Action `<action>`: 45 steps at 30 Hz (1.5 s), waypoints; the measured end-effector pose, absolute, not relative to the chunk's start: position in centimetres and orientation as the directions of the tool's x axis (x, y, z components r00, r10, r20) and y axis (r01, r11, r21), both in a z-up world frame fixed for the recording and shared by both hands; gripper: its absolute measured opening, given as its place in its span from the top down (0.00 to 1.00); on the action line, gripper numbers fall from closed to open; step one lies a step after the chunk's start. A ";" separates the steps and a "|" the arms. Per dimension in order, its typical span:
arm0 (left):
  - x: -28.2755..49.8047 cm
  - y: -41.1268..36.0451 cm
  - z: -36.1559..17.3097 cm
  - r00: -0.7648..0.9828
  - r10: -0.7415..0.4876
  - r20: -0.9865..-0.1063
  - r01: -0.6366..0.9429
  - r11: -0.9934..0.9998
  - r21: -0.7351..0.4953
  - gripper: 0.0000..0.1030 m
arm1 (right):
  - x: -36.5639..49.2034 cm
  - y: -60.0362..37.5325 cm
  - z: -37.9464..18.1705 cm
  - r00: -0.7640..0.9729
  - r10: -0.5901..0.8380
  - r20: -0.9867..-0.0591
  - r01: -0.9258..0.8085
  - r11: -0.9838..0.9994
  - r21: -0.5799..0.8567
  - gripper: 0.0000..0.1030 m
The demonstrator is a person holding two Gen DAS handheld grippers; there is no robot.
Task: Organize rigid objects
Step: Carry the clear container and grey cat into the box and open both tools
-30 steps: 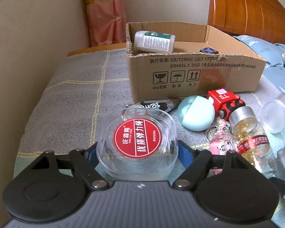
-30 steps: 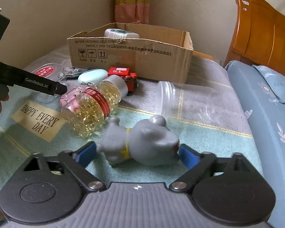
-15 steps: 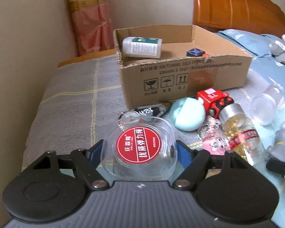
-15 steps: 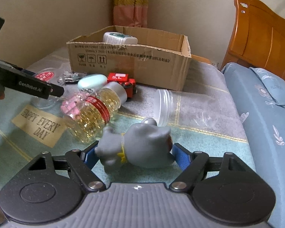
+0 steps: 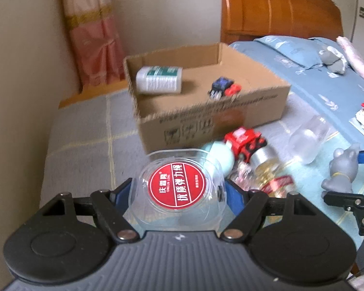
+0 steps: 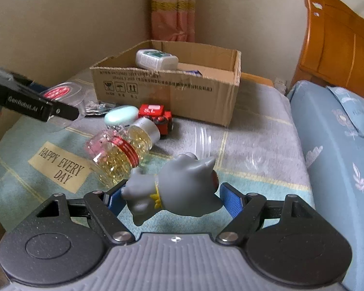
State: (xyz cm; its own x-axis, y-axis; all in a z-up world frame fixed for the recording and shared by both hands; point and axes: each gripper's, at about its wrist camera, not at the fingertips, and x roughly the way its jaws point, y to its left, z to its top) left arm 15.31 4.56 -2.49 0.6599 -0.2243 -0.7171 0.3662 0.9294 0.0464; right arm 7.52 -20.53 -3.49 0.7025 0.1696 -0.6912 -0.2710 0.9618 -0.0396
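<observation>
My left gripper [image 5: 178,194] is shut on a clear round plastic case with a red label [image 5: 177,187] and holds it lifted above the bed, short of the open cardboard box [image 5: 213,116]. My right gripper [image 6: 168,197] is shut on a grey toy figure [image 6: 182,194] and holds it just above the blanket. The box [image 6: 167,89] holds a white bottle [image 5: 159,80] and a small blue and red toy [image 5: 224,88]. The left gripper and its case [image 6: 58,93] also show at the left of the right wrist view.
On the blanket before the box lie a red toy truck [image 6: 156,116], a mint oval case [image 6: 120,115], a bottle of yellow capsules [image 6: 123,152], a pink keyring [image 6: 94,145] and a clear cup [image 6: 228,148]. A wooden headboard [image 6: 339,46] and blue pillow [image 6: 347,111] are at the right.
Both grippers have closed on their objects and lifted them. The left one has risen and moved toward the box with the clear case; the right has raised the grey toy off the blanket.
</observation>
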 end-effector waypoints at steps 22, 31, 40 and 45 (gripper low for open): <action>24.9 -0.4 2.2 0.732 -0.202 -0.650 0.372 0.919 0.134 0.03 | 12.1 -21.7 3.2 0.763 0.250 -0.597 -0.351 0.935 -0.057 0.19; 22.5 1.3 0.5 0.701 -0.226 -0.676 0.367 0.928 0.070 0.03 | 14.9 -21.4 4.1 0.742 0.275 -0.611 -0.373 0.927 -0.036 0.19; 19.4 3.7 -0.2 0.733 -0.157 -0.662 0.281 0.956 0.085 0.01 | 19.5 -20.3 6.0 0.733 0.271 -0.624 -0.377 0.925 -0.041 0.19; 18.1 5.3 -0.8 0.749 -0.128 -0.650 0.235 0.969 0.080 0.01 | 23.2 -19.3 6.9 0.718 0.261 -0.646 -0.382 0.923 -0.052 0.19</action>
State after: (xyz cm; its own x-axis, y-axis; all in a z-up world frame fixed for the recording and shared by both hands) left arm 18.11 5.29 -0.82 0.7491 -0.1276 -0.6501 0.2346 0.9688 0.0802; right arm 23.17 -19.27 6.88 0.7176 0.2607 -0.6459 -0.3824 0.9225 -0.0525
